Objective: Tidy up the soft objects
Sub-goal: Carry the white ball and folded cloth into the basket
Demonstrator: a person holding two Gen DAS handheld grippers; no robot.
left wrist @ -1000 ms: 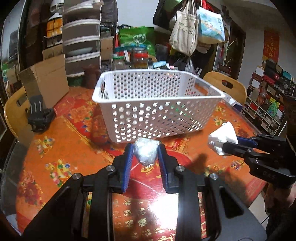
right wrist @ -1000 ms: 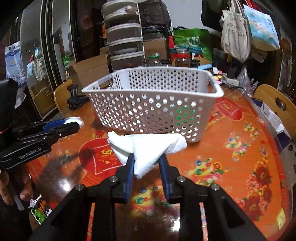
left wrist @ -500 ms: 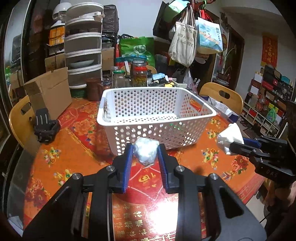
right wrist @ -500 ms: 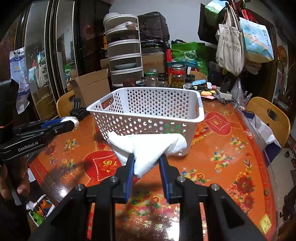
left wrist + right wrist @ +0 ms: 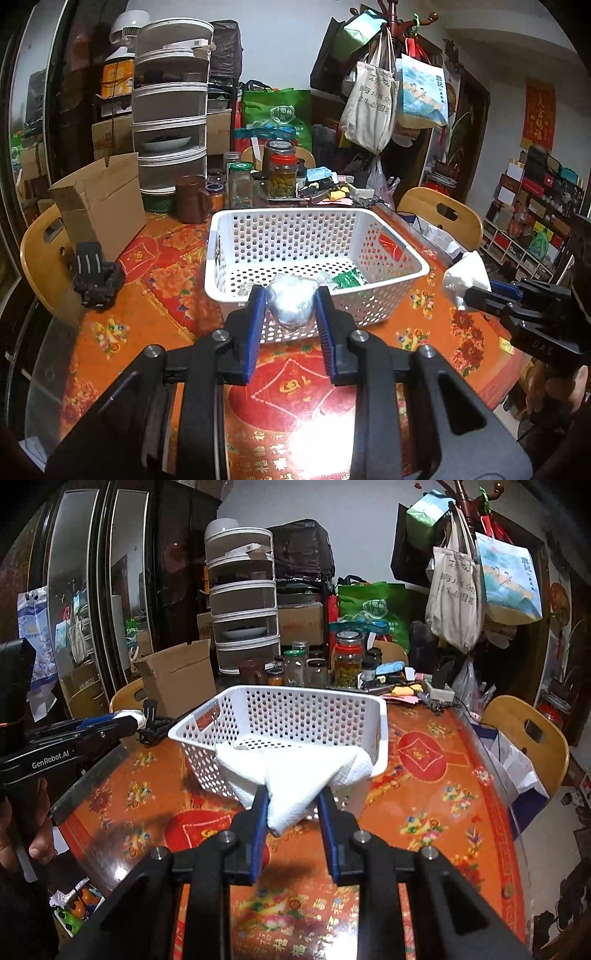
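My left gripper (image 5: 290,306) is shut on a crumpled silvery-white plastic wad (image 5: 291,301), held above the near rim of the white perforated basket (image 5: 391,240). A green packet (image 5: 347,277) and other small items lie in the basket. My right gripper (image 5: 293,801) is shut on a folded white paper towel (image 5: 295,771), held in the air at the near corner of the basket (image 5: 380,734). The right gripper with its towel (image 5: 467,278) shows at the right of the left wrist view; the left gripper (image 5: 125,720) shows at the left of the right wrist view.
The basket stands on a round table with a red-orange cloth (image 5: 155,280). A cardboard box (image 5: 99,203), jars (image 5: 282,173) and stacked drawers (image 5: 170,122) crowd the far side. A black clamp (image 5: 96,277) lies at left. Wooden chairs (image 5: 439,214) ring the table.
Both grippers have risen with their loads and now look down into the basket instead of at its side wall. Both grips are unchanged.
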